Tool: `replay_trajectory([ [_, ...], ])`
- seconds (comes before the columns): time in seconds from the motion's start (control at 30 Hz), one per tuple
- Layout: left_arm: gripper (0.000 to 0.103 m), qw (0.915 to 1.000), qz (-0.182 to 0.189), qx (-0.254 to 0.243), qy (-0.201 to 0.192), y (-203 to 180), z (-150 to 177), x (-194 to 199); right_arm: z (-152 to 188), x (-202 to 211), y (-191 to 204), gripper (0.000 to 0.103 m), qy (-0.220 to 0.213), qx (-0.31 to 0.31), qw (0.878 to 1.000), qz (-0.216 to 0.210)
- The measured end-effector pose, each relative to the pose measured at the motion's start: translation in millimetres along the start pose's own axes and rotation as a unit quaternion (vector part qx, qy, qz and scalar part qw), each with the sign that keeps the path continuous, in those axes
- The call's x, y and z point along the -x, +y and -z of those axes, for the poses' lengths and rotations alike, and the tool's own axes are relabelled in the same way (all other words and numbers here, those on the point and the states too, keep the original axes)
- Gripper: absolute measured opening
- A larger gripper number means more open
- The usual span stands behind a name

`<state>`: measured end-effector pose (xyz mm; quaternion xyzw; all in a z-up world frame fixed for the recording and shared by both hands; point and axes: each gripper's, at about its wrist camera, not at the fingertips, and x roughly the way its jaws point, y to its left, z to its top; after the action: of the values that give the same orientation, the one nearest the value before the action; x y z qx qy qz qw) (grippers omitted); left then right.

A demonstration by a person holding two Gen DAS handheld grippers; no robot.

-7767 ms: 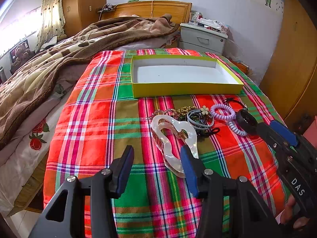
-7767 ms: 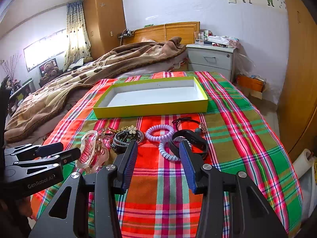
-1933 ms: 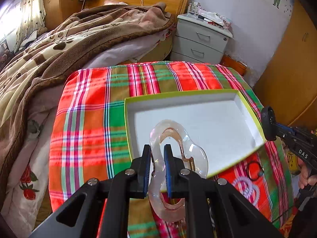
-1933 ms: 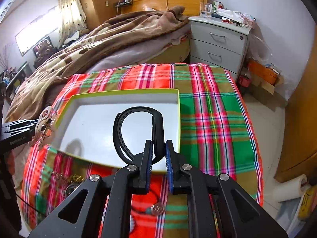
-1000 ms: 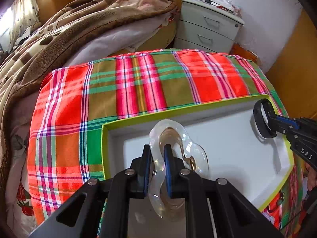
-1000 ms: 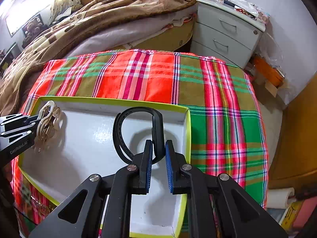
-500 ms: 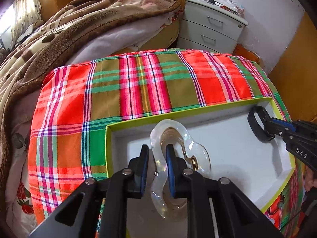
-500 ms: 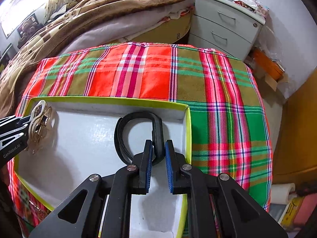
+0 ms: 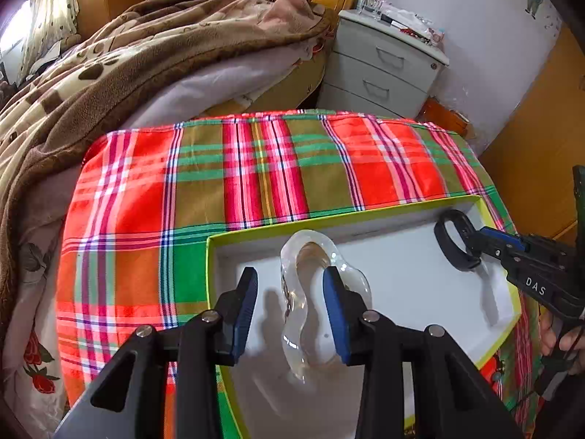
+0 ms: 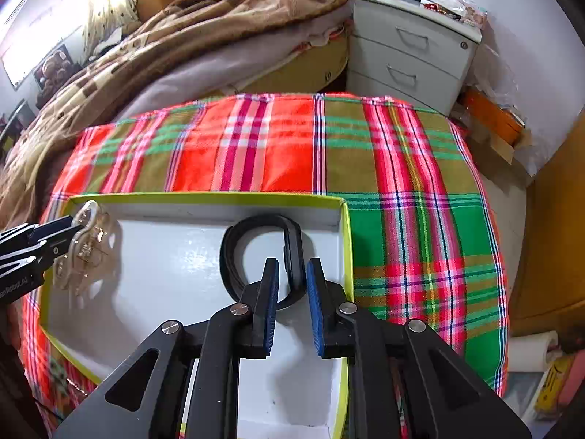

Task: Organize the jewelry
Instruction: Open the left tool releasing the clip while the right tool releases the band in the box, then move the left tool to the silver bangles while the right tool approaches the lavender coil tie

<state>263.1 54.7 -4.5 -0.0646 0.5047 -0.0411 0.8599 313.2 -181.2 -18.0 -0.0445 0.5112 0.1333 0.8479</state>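
Left wrist: left tool [image 9: 290, 305] opening around clear clip [image 9: 314, 303] (right tool [image 10: 292, 303] opening, wristband [image 10: 263, 256] loose).

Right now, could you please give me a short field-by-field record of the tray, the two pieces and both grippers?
tray: yellow-rimmed, white inside, on plaid cloth
clear clip: in the tray's left part, between the left pads, neither pressing it
black band: in the tray's right part, near the right wall
left gripper: jaws opening, clip released
right gripper: jaws opening, band between the pads, small gaps either side
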Motion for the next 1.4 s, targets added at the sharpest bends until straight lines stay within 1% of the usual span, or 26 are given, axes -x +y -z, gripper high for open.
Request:
replay_trajectory([
  [0.17,0.041,0.9998,0.009,0.001,-0.016,-1.1,4.9,18.2,5.7,17.4,-2.7,0.029,-0.026,-0.011,1.0,-0.01],
  [0.3,0.041,0.9992,0.024,0.0,-0.033,-2.0,12.6,38.8,14.6,36.4,-5.1,0.029,-0.053,-0.02,0.998,-0.02],
  [0.37,0.041,0.9987,0.024,-0.006,-0.044,-2.9,18.0,51.0,22.8,47.1,-6.3,0.029,-0.067,-0.025,0.997,-0.033],
  [0.43,0.041,0.9978,0.036,-0.005,-0.056,-2.0,26.6,63.8,32.0,56.8,-6.2,0.029,-0.078,-0.026,0.996,-0.046],
  [0.53,0.041,0.9968,0.053,0.002,-0.059,1.0,41.8,75.5,49.7,71.4,-2.2,0.029,-0.094,-0.026,0.992,-0.078],
  [0.67,0.041,0.9963,0.062,0.002,-0.06,1.8,65.9,87.0,73.1,82.8,9.8,0.029,-0.104,-0.005,0.987,-0.121],
  [0.73,0.041,0.9956,0.07,0.008,-0.062,2.1,77.2,91.6,84.4,86.7,15.0,0.029,-0.105,0.001,0.986,-0.131],
  [0.8,0.041,0.9949,0.08,0.011,-0.059,1.9,89.2,93.9,96.6,87.8,18.8,0.029,-0.101,0.006,0.986,-0.135],
  [0.93,0.041,0.9955,0.08,-0.007,-0.049,-5.6,109.3,94.7,118.9,87.4,19.5,0.029,-0.089,0.004,0.988,-0.125],
  [1.07,0.041,0.9948,0.09,-0.009,-0.047,-8.4,123.7,96.7,140.7,84.7,21.5,0.029,-0.075,-0.001,0.987,-0.139],
  [1.17,0.041,0.9949,0.092,-0.005,-0.042,-9.5,131.0,95.1,146.9,75.0,32.0,0.029,-0.056,0.011,0.989,-0.134],
  [1.3,0.041,0.9951,0.092,-0.011,-0.035,-13.5,139.5,92.7,146.5,66.6,45.0,0.029,-0.041,0.032,0.989,-0.137],
  [1.4,0.041,0.9949,0.095,-0.012,-0.031,-14.9,144.5,92.1,146.1,58.8,52.1,0.029,-0.025,0.044,0.992,-0.115],
])
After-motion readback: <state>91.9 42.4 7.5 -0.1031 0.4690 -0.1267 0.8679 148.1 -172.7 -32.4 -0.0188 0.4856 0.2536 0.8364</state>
